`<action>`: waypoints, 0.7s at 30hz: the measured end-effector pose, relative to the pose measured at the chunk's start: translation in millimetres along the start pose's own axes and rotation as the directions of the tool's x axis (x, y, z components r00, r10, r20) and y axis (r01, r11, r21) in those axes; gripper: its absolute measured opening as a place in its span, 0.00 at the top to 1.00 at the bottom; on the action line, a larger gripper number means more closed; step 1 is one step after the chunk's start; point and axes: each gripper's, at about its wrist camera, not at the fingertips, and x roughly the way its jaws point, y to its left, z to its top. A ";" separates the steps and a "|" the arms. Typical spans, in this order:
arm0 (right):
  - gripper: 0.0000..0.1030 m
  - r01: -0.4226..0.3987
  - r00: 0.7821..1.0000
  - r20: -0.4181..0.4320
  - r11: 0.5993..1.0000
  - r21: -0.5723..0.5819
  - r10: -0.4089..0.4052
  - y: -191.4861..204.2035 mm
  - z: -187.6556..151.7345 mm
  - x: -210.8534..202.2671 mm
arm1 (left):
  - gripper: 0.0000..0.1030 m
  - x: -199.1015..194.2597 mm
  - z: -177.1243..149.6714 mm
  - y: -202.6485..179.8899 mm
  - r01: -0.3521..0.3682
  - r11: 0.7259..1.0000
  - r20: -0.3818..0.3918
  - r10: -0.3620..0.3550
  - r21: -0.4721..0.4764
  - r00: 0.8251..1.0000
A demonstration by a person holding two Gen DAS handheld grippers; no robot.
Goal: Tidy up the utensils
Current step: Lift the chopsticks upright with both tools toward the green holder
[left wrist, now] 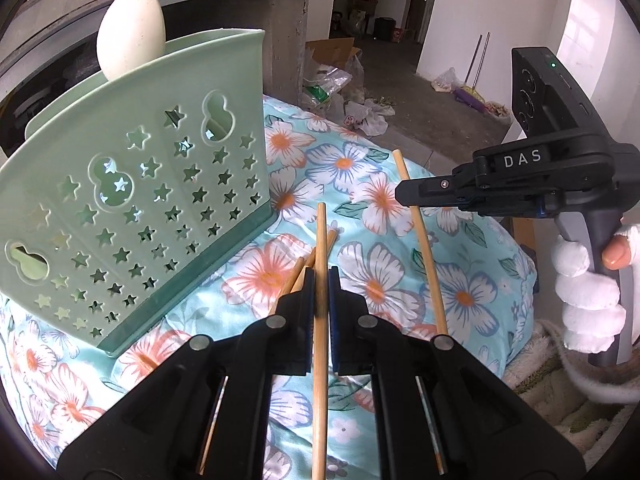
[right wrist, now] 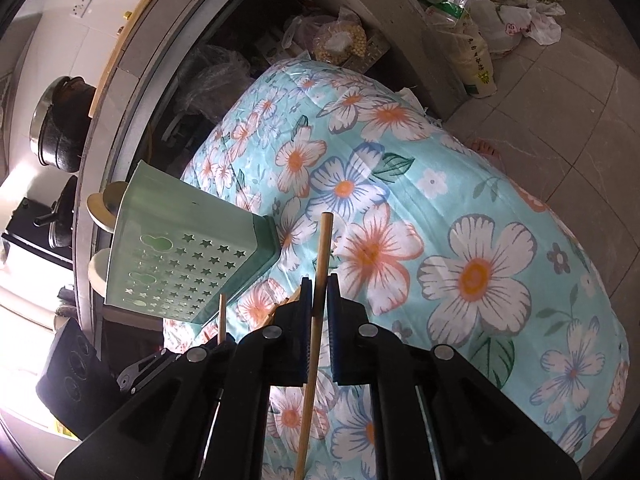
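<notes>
Tongs left (left wrist: 319,280) and right (right wrist: 318,292) each clamp one chopstick (left wrist: 320,344).

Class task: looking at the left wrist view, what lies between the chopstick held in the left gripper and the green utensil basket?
Left wrist view: only loose chopsticks on the floral cloth lie between the held chopstick and the basket.

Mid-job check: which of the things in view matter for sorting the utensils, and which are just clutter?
Job: green holder; chopstick in left gripper; chopstick in right gripper; loose chopsticks on the floral cloth.
Clutter: plastic bags, cardboard box, black pot.
</notes>
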 end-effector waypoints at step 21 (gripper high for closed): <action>0.94 -0.090 0.982 0.150 0.981 -0.169 0.116 49.1 17.0 -47.0 | 0.95 -90.0 28.3 31.1 0.126 0.978 0.209 -0.089 -0.167 0.974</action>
